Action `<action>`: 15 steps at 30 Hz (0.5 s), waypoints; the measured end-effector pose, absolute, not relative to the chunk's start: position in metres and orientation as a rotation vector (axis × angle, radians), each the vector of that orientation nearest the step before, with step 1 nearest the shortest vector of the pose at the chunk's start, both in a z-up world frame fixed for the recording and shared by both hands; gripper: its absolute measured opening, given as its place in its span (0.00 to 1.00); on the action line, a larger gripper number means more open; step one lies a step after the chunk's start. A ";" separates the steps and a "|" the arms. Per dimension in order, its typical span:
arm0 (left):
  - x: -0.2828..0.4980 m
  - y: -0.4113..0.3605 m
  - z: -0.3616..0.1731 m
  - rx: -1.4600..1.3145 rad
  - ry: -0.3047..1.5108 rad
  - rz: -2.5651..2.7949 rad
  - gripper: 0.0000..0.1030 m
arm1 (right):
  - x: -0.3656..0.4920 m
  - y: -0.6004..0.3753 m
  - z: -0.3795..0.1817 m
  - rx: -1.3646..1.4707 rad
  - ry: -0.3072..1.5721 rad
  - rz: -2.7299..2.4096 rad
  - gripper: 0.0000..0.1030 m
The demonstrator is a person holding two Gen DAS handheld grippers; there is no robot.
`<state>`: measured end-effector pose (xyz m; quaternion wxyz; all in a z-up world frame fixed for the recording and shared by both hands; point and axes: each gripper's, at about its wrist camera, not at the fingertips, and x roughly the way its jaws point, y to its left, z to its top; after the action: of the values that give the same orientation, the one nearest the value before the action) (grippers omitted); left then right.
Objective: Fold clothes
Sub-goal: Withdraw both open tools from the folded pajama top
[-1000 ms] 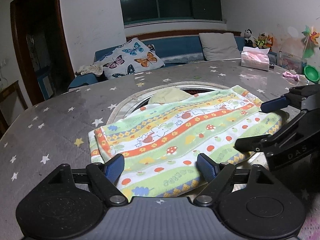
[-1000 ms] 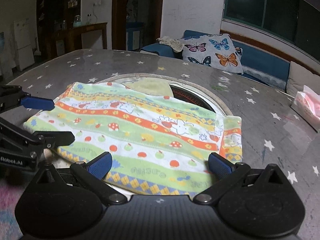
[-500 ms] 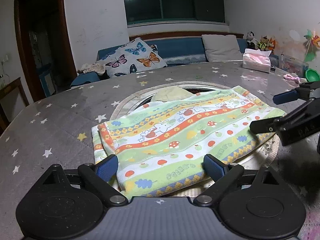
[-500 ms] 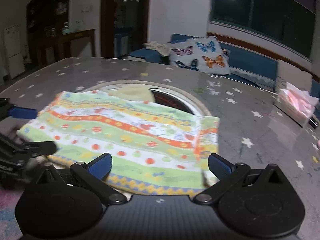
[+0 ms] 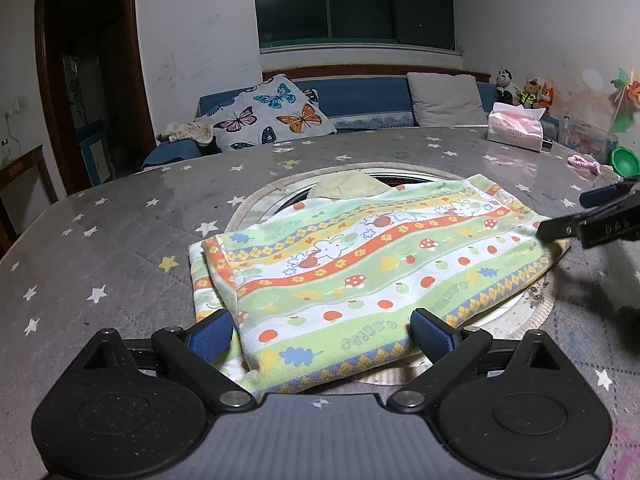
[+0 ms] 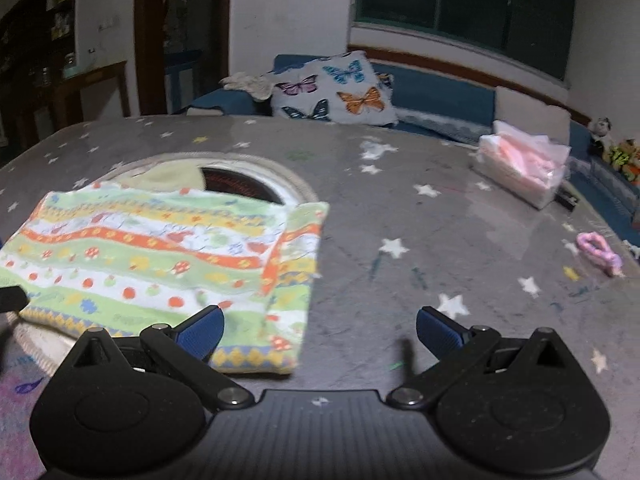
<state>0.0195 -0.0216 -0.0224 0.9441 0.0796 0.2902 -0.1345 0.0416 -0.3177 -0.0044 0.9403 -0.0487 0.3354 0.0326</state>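
Roughly: shows striped cloth [image 5: 360, 264] lying flat, at least two layers deep, across the round inset [image 5: 256, 208] in the middle of the worktop [image 5: 120, 240], reaching toward the near edge. Shows the lower layer poking out past the upper one at the left end, and likewise at the right end in the right wrist view [image 6: 296, 264], so edges not squared. Probably parked over the inset only because that is mid-worktop, within reach of both tools.

Shows left tool [image 5: 320, 332] with jaws apart, straddling the cloth's near edge, blue pads either side, clamped on nothing. Low and close, so placed as if to pinch or flatten that edge; cannot say which.

Shows right tool [image 6: 320, 328] also apart and empty, off the cloth's right end, one pad over the near right corner, the other over bare worktop. From the left wrist view, sits at the far right edge of the cloth [image 5: 564, 216], fingertips spread.

Fits two readings: a cloth folded and let go, or a half-fold awaiting another fold. Not settled by these views.

Also shows a pale yellowish item [image 5: 348, 186] tucked under the far edge, over the inset; tissue pack [image 5: 516, 132] at the far right corner, well apart.
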 end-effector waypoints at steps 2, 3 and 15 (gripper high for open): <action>0.018 -0.020 -0.021 0.159 0.588 -0.270 0.95 | 0.043 -0.320 -0.004 -0.087 0.688 0.065 1.00; 0.018 -0.019 -0.021 0.158 0.587 -0.267 0.96 | 0.044 -0.320 -0.006 -0.093 0.697 0.065 1.00; 0.021 0.010 -0.011 0.100 0.580 -0.160 0.96 | 0.048 -0.316 0.001 -0.063 0.680 0.074 1.00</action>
<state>0.0210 0.0104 -0.0109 0.9538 0.0493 0.2857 -0.0789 0.0482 -0.3162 0.0014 0.9416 -0.0311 0.3334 0.0360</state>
